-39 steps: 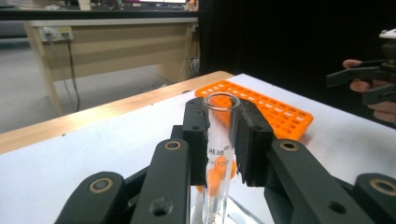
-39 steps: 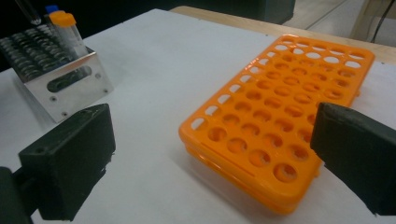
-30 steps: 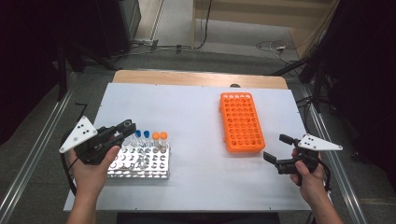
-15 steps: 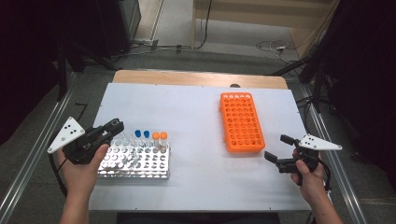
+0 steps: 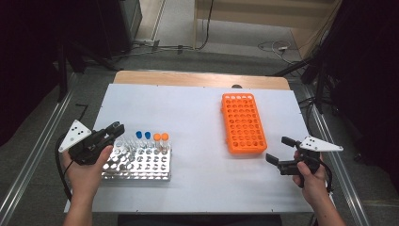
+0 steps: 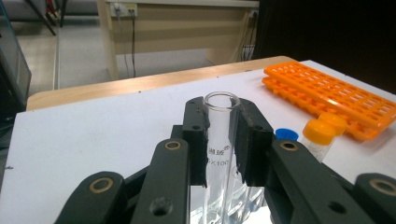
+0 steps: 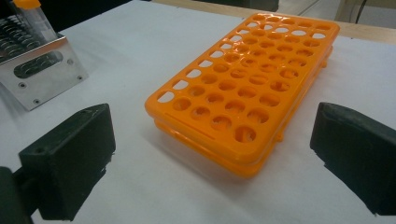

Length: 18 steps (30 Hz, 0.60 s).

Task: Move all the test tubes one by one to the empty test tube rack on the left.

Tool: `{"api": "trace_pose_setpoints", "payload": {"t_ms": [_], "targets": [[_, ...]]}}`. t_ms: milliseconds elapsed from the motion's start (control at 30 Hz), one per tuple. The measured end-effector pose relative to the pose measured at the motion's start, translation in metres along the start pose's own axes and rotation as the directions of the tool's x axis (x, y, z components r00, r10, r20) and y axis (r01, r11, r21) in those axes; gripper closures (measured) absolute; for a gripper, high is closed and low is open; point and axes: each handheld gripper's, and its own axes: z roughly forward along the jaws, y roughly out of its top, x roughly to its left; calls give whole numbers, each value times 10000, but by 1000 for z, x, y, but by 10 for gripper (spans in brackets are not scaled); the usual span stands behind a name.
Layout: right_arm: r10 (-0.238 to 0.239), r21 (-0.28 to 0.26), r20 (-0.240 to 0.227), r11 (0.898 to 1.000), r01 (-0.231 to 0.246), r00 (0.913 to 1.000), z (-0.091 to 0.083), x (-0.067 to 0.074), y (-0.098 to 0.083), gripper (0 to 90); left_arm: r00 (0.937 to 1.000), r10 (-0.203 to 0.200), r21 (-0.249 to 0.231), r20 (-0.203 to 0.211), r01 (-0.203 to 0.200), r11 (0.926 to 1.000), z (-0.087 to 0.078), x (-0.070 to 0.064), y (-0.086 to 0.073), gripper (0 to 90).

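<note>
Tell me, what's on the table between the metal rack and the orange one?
Nothing: between the metal rack and the orange rack is bare white tabletop, as the high view shows.

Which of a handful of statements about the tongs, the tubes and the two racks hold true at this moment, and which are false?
1. The left tongs are shut on a clear glass tube. True.
2. The right tongs hold a tube. False: they are open and hold nothing.
3. The orange rack is full of tubes. False: its holes are empty.
4. Blue-capped and orange-capped tubes stand in the metal rack. True.
</note>
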Motion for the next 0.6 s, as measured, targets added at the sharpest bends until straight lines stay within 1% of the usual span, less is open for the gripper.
{"api": "trace_pose_setpoints", "payload": {"t_ms": [67,267,367,467,500,600], "targets": [[-13,23,-19,10000,13,10000,0,0,0,0,10000,3,48,9,-3,10000,1,0,-2,762],[-12,48,-31,10000,12,10000,1,0,-1,0,9998,189,387,-80,-186,9991,5,-1,-5,762],[9,89,-24,10000,-9,10000,1,0,-1,0,9999,145,467,-85,-141,9988,7,-1,-7,762],[-11,93,-45,10000,11,10000,2,0,-2,0,9997,204,676,-134,-194,9975,8,-2,-9,762],[-10,89,-50,10000,11,10000,2,0,-2,0,9998,153,771,-129,-142,9969,9,-2,-9,762],[-2,98,-41,10000,3,10000,2,0,-2,0,9997,166,1060,-180,-146,9943,9,-2,-7,761]]}}
